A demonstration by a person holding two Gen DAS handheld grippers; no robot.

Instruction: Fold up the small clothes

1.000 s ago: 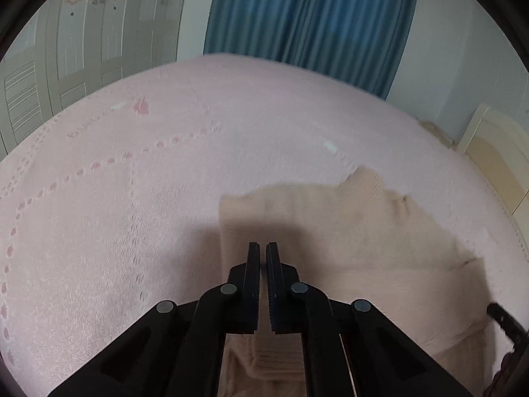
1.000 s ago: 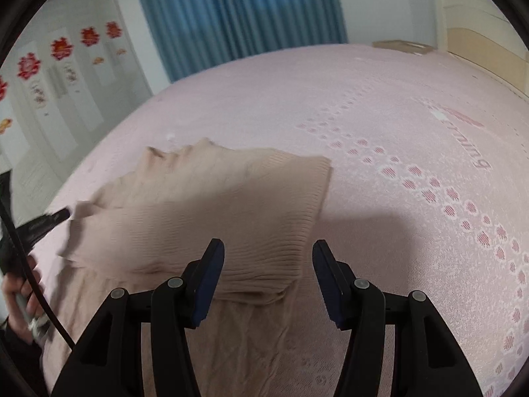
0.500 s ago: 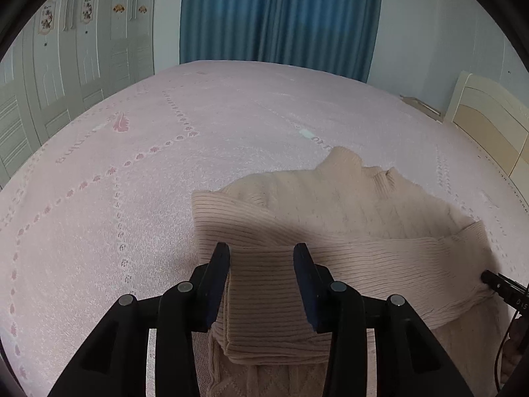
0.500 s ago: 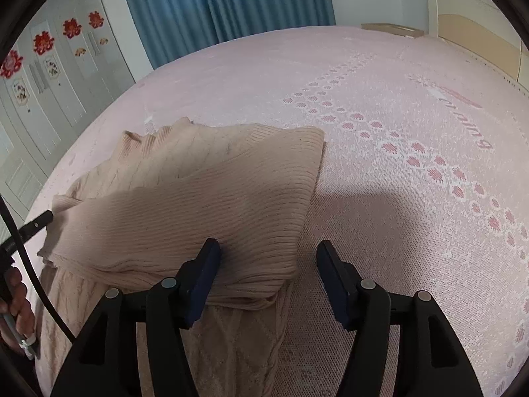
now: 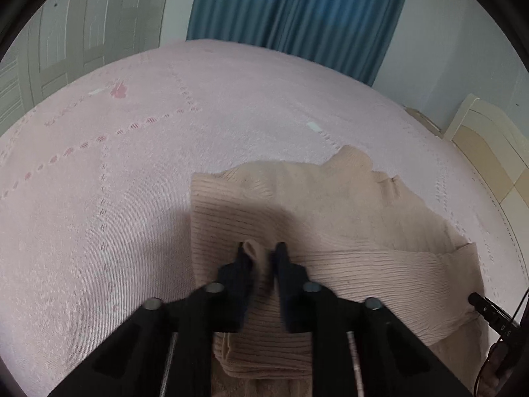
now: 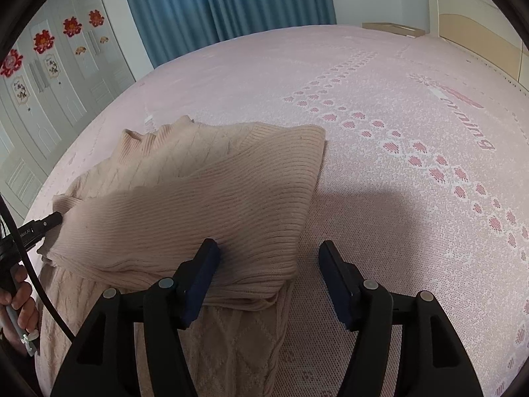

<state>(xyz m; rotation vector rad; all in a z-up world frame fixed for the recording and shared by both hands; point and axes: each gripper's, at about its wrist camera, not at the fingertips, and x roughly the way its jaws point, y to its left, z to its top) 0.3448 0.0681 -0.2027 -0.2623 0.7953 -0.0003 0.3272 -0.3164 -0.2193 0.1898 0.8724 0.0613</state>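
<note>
Sweater (image 5: 330, 218) fold between left claw (image 5: 263, 254)

Beige sweater (image 6: 205, 192), ribbed and diamond-cable knit. Pale pink bedspread (image 6: 380, 76) with darker pink paw-print rows. Blue curtains (image 5: 297, 10). White wardrobe doors (image 6: 49, 99) bearing red flower decals. Black grippers.

From my left gripper (image 5: 262, 253), the pink bedspread (image 5: 109, 178) lies flat and bare to the left and ahead as far as the blue curtain (image 5: 297, 10), so I can pass there freely. To the right the beige sweater (image 5: 347, 218) covers the surface, a fold of it pinched between my fingers. My right gripper (image 6: 268, 248) stands spread over the sweater's (image 6: 198, 192) near corner; bare bedspread (image 6: 413, 198) runs to its right, bounded by the headboard (image 6: 469, 16).
</note>
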